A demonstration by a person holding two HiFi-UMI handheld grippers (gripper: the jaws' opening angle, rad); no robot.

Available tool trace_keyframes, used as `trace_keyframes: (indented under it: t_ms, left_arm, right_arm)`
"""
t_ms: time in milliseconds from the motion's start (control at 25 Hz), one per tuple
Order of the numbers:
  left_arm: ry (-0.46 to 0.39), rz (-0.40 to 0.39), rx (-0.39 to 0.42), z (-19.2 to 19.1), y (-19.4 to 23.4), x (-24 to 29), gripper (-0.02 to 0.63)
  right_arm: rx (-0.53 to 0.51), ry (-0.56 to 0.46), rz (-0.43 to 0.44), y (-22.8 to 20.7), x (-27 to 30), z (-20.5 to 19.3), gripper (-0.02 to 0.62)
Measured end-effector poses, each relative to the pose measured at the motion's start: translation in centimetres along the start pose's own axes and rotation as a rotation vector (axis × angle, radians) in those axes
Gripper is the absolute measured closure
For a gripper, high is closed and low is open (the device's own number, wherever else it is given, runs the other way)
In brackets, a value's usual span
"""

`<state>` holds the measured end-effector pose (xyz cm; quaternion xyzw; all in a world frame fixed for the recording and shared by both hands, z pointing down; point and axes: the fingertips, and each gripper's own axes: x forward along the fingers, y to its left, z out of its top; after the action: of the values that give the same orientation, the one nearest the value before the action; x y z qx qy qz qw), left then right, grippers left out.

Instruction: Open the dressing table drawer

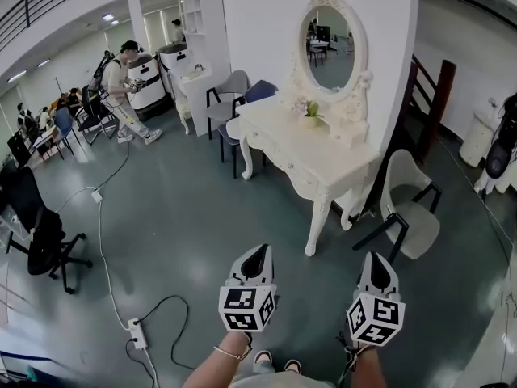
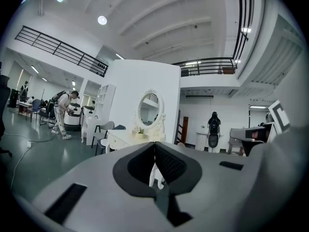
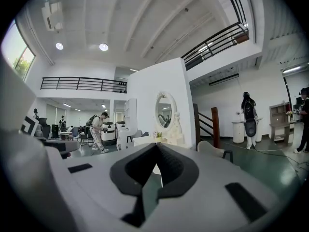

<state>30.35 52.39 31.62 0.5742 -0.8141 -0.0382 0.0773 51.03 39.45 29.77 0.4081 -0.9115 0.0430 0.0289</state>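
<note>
Nothing is done yet: the dressing table [image 1: 311, 156] stands by the white wall [image 1: 258, 31], well apart from you, its drawer [image 1: 279, 162] seemingly shut, so approach, grip and pull all remain. Your left gripper [image 1: 259, 250] and right gripper [image 1: 377, 257] both have their jaws closed together on nothing. The drawer's contents are hidden; 1 small pot [image 1: 312, 121] with a plant sits on the tabletop.

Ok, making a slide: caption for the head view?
Left gripper and right gripper, both shut, point across the floor at the white dressing table.
</note>
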Motion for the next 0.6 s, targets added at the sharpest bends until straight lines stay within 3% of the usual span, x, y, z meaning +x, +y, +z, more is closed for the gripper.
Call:
trace_keyframes:
  t_ms: [160, 600]
  left_arm:
    - [0.006, 0.000, -0.001, -0.3, 0.3, -0.1, 0.588]
    - [0.009, 0.008, -0.007, -0.4, 1.8, 0.1, 0.588]
  right_arm:
    - [-0.002, 0.001, -0.008, 0.1, 0.1, -0.2, 0.586]
    - [-0.004, -0.005, -0.009, 1.1, 0.7, 0.0, 0.508]
